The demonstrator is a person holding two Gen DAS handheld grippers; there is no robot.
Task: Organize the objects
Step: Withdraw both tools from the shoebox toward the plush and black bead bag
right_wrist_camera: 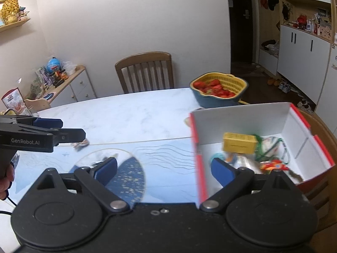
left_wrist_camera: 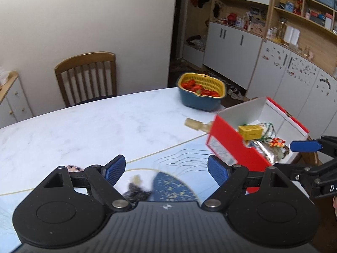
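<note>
White marble-look table [left_wrist_camera: 88,126] carries everything, with a pale blue printed mat [right_wrist_camera: 168,168] spread over its near part. Over that mat the left tongs [left_wrist_camera: 166,169] hang with fingers wide apart, holding nothing, the mat showing between the blue pads. The right tongs [right_wrist_camera: 164,169] are likewise spread wide and empty; their right finger sits above the open red box [right_wrist_camera: 294,126], the left one over the mat (the box's near wall runs between them). That red box, white inside, lies at the right edge of the table and holds a small yellow carton [right_wrist_camera: 240,143], a red-and-orange bow [left_wrist_camera: 277,142], something silvery and a tangle of green string, all blurred. Just beyond the box's far corner a small beige bottle-like thing [left_wrist_camera: 197,124] lies on the table, too blurred to name. Farther back stands a blue tub with a yellow strainer basket [right_wrist_camera: 219,90] full of red strawberries [right_wrist_camera: 212,87]. Behind the table a wooden chair [right_wrist_camera: 146,71] stands against the wall.
</note>
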